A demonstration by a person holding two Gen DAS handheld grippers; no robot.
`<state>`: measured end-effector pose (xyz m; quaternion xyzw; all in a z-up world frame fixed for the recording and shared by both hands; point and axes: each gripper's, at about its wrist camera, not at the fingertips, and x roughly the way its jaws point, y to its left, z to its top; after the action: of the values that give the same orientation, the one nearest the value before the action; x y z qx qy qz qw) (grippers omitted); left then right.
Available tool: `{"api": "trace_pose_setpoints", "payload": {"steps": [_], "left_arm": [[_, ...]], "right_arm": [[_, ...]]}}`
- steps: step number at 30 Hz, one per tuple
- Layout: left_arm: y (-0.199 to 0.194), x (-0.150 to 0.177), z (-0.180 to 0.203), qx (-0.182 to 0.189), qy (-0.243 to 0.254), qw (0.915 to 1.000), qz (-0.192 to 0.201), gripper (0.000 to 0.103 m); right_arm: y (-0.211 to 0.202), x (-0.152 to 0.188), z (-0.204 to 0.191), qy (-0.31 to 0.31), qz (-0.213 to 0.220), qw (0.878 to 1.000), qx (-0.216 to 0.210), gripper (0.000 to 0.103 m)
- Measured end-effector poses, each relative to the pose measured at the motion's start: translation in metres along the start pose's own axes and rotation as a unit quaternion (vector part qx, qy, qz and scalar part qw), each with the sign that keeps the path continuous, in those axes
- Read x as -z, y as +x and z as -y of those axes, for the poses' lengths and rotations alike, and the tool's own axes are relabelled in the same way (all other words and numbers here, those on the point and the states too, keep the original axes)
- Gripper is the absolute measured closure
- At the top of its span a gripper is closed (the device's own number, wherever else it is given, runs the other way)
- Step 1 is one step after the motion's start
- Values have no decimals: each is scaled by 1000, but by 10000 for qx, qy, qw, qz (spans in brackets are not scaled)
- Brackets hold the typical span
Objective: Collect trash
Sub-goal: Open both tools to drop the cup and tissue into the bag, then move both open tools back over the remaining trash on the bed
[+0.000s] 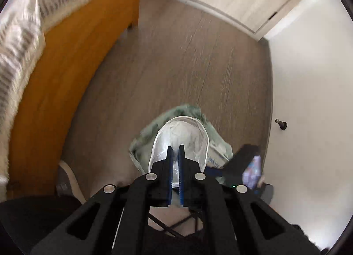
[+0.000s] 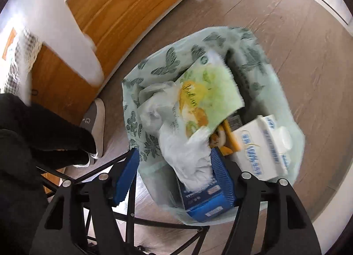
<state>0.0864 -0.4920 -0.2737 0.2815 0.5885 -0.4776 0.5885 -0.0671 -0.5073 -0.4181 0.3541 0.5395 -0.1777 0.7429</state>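
Observation:
A pale green trash bag with a leaf and butterfly print stands open on the wood floor. Inside lie a green-and-yellow wrapper, crumpled white plastic, a white carton with blue print and a blue box. My right gripper hangs open right over the bag's near side, its fingers either side of the white plastic and not pressing on it. In the left wrist view my left gripper is shut on the rim of a clear plastic cup, held above the same bag.
A wooden bed frame with a checked blanket runs along the left. A person's grey shoe and black trouser leg stand just left of the bag. A white wall with a door stop borders the right.

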Motion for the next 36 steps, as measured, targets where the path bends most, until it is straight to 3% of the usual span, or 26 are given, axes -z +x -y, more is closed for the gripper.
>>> {"api": "trace_pose_setpoints", "payload": {"steps": [10, 12, 13, 27, 32, 36], "left_arm": [[91, 22, 7, 120, -974, 9873, -1249, 100], [112, 27, 8, -96, -1119, 9824, -1491, 68], [119, 28, 9, -213, -1117, 9808, -1581, 46], [116, 29, 2, -580, -1016, 9823, -1464, 41], [101, 24, 0, -446, -1081, 9845, -1305, 41], [72, 14, 0, -311, -1127, 9888, -931, 41]], "right_arm": [[-95, 3, 74, 878, 1081, 9885, 593, 38], [-102, 4, 83, 1015, 1209, 9855, 623, 38], [-103, 4, 86, 1061, 1215, 9849, 620, 38], [-84, 5, 69, 645, 652, 9919, 882, 38], [-91, 7, 69, 641, 554, 9912, 1018, 38], [-103, 1, 65, 556, 640, 9900, 1125, 38]]}}
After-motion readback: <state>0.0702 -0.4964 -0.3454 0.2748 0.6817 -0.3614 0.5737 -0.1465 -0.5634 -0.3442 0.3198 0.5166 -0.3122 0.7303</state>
